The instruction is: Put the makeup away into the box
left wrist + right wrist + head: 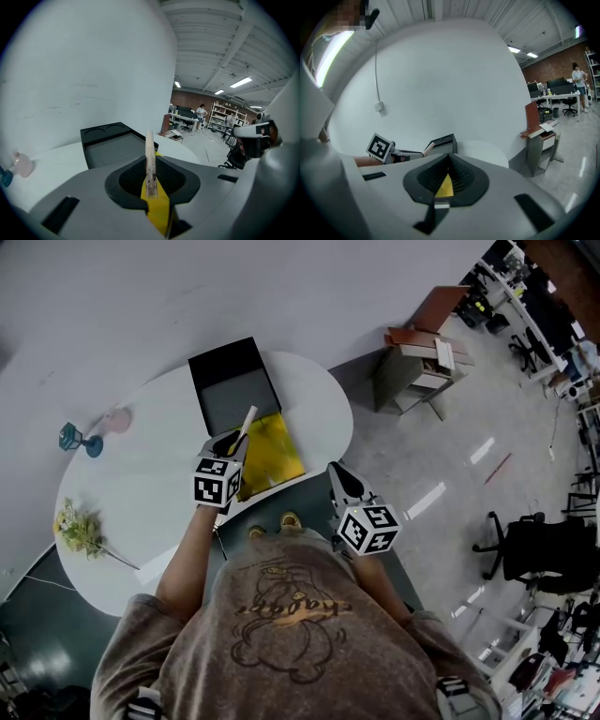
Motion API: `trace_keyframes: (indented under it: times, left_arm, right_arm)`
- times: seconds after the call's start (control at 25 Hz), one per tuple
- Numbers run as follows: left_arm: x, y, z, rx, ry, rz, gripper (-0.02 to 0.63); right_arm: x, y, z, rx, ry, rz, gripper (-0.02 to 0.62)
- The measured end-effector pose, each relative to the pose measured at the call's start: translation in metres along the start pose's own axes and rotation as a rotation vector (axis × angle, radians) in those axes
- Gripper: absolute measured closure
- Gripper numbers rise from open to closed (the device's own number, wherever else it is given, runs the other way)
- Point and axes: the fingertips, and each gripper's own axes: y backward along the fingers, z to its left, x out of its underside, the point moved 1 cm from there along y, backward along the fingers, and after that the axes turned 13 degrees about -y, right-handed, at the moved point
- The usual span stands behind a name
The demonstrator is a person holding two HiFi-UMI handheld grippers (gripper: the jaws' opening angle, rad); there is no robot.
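Note:
A black box (234, 390) lies open on the white oval table (141, 484), with a yellow cloth (274, 457) against its near side. My left gripper (232, 444) hovers over the near edge of that cloth, shut on a slim pale makeup tube (247, 424) that sticks up past the jaws toward the box. In the left gripper view the tube (150, 157) stands between the pads of my left gripper (150, 165), and the box (110, 145) lies just beyond. My right gripper (337, 474) hangs off the table's right edge, jaws together and empty. In its own view, my right gripper (449, 161) faces the box (443, 143).
A pink and teal ornament (89, 432) stands at the table's left end, and a sprig of flowers (80, 529) lies nearer the front left. Right of the table is grey floor with a small cabinet (417, 367) and a black office chair (534, 549).

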Motion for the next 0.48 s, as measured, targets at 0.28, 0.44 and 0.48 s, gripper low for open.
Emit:
trace_keyframes:
  times: [0.28, 0.44, 0.48]
  left_arm:
    - [0.014, -0.022, -0.021, 0.095, -0.067, 0.093, 0.528]
    - [0.026, -0.037, -0.029, 0.125, -0.094, 0.147, 0.528]
    - [0.029, -0.040, -0.030, 0.130, -0.095, 0.158, 0.528]
  right_arm:
    - [0.000, 0.008, -0.004, 0.018, -0.007, -0.011, 0.592]
    - [0.002, 0.012, -0.008, 0.029, -0.012, -0.014, 0.592]
    - [0.003, 0.012, -0.008, 0.031, -0.013, -0.015, 0.592]
